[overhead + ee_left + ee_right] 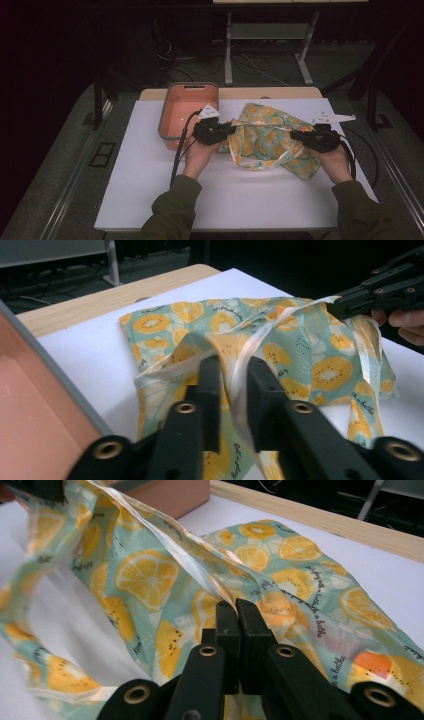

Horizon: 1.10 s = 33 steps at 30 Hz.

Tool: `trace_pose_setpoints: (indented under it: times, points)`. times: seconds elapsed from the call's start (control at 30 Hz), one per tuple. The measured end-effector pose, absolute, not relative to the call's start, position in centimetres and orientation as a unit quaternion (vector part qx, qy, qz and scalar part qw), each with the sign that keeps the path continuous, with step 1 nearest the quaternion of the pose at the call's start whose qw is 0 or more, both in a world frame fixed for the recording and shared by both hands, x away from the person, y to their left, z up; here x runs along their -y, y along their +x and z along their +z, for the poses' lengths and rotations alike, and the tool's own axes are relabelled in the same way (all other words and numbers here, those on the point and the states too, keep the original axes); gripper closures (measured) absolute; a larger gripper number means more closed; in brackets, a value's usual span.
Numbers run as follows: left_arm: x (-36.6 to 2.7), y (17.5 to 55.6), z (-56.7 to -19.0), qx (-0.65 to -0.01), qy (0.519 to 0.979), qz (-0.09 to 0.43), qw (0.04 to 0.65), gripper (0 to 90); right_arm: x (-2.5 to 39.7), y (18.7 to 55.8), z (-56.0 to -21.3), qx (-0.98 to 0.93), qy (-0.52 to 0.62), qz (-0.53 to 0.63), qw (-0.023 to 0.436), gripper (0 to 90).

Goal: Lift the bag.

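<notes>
Between my left tongs point(231, 385), narrowly parted, runs the pale ribbon point(245, 365) of a limp teal fruit-print cloth bag point(267, 140) lying just beside the salmon plastic tub point(172, 95). My right tongs point(235, 617) pinch its hem. Light, slippery; I'd grip hems.
</notes>
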State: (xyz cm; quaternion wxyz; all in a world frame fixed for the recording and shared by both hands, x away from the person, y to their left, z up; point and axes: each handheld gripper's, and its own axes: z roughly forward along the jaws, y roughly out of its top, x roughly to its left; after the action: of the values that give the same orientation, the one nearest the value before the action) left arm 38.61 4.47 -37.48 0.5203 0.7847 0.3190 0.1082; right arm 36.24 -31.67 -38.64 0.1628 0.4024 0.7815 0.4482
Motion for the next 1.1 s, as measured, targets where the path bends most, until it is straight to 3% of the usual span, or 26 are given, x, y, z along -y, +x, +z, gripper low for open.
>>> trace_pose_setpoints:
  times: [0.1,0.17,0.27,0.67,0.97,1.1]
  points:
    - [-5.0,38.1,-37.3,-0.314,0.79,0.115,0.513,61.0,31.9,36.2,-38.6,-0.777,0.405,0.458,0.151,80.8]
    - [-5.4,37.5,-37.1,-0.309,0.793,0.124,0.51,52.9,32.0,36.1,-38.5,-0.772,0.409,0.464,0.143,67.8]
    - [-5.8,36.9,-37.0,-0.305,0.796,0.118,0.509,41.6,32.2,35.9,-38.3,-0.767,0.408,0.48,0.124,57.7]
    - [-6.8,35.3,-36.6,-0.283,0.809,0.112,0.503,16.6,32.6,35.4,-37.7,-0.754,0.411,0.493,0.136,18.3]
    - [-9.2,33.1,-36.5,-0.273,0.81,0.112,0.507,7.7,33.2,33.7,-36.6,-0.754,0.388,0.513,0.133,17.0]
    - [-10.4,32.0,-36.9,-0.271,0.813,0.11,0.503,1.9,33.0,32.6,-36.6,-0.762,0.372,0.513,0.133,12.3]
